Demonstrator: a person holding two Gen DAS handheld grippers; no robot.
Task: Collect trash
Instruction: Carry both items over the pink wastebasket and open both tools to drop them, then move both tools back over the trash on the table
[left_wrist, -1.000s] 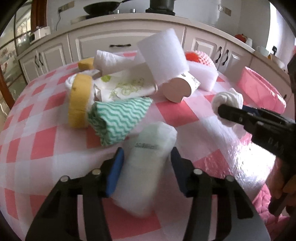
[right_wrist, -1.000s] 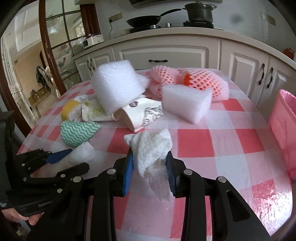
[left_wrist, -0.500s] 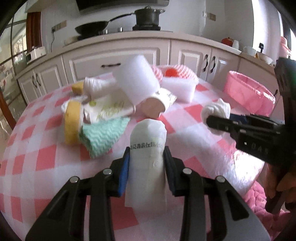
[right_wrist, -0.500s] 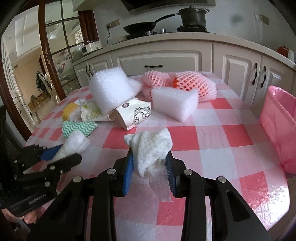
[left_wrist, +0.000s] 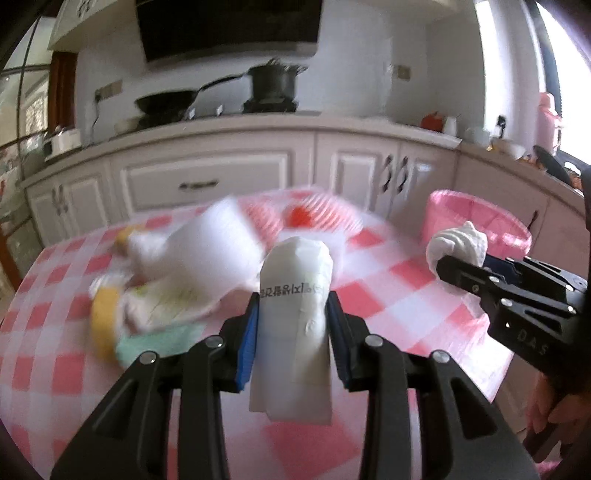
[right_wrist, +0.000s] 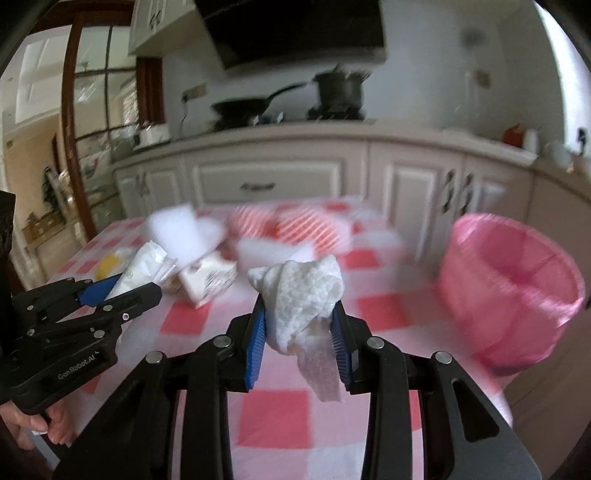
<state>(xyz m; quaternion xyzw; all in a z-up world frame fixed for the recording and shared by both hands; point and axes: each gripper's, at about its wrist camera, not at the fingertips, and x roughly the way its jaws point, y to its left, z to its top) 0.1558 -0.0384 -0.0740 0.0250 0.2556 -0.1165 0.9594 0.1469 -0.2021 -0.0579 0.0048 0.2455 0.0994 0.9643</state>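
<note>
Landmark = pink bin (right_wrist: 513, 291), standing just off the right edge of the table (right_wrist: 273, 413) with the red-and-white check cloth. Furthest left of the bin: left gripper (left_wrist: 291, 325), jaws closed down on a white wrapped packet (left_wrist: 293, 325) with a printed label, packet upright between the blue pads (left_wrist: 248, 339) and held up off the cloth. In the right wrist view the same gripper (right_wrist: 127, 286) shows at the left edge, packet end (right_wrist: 144, 264) sticking out past its tips. Behind it, still left of the bin, the remaining trash pile sits on the table: yellow sponge (left_wrist: 103, 325), green cloth (left_wrist: 155, 341), printed wrapper (left_wrist: 166, 302), white foam roll (left_wrist: 218, 243), paper cup (right_wrist: 210, 277), red mesh netting (right_wrist: 291, 225). All motion-blurred, contacts inside the pile unclear. Closer to the bin: right gripper (right_wrist: 299, 325), jaws clamped on a crumpled white paper towel (right_wrist: 303, 295), loose tail hanging below the pads, wad held above the table. From the left wrist view the towel (left_wrist: 456, 243) lines up in front of the bin's rim (left_wrist: 480, 218); can't tell if it is actually over the opening. Kitchen counter (left_wrist: 258, 122) with pan and pot runs behind the bin.
</note>
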